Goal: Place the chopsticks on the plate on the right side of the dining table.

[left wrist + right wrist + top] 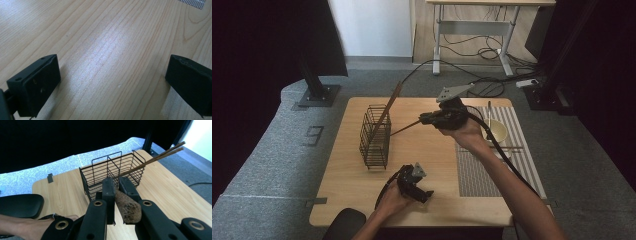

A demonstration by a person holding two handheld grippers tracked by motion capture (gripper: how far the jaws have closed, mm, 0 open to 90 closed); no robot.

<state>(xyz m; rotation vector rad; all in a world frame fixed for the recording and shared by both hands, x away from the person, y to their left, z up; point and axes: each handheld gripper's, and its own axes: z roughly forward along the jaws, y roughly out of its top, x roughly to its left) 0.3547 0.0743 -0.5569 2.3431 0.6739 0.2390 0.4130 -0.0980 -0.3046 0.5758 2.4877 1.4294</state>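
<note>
On the pale wooden table [352, 200], ringed by grey carpet, the right gripper [116, 186] is pinching a dark speckled wooden utensil [127, 207] at frame centre, while the left gripper [112, 82] is sitting spread.

The right hand-held gripper [117, 188] is clamped on a speckled brown handle [127, 207]. Beyond it on the worktop [62, 192] stands a black wire basket [100, 173] with two chopsticks [155, 157] leaning out. What the handle belongs to is unclear.
</note>
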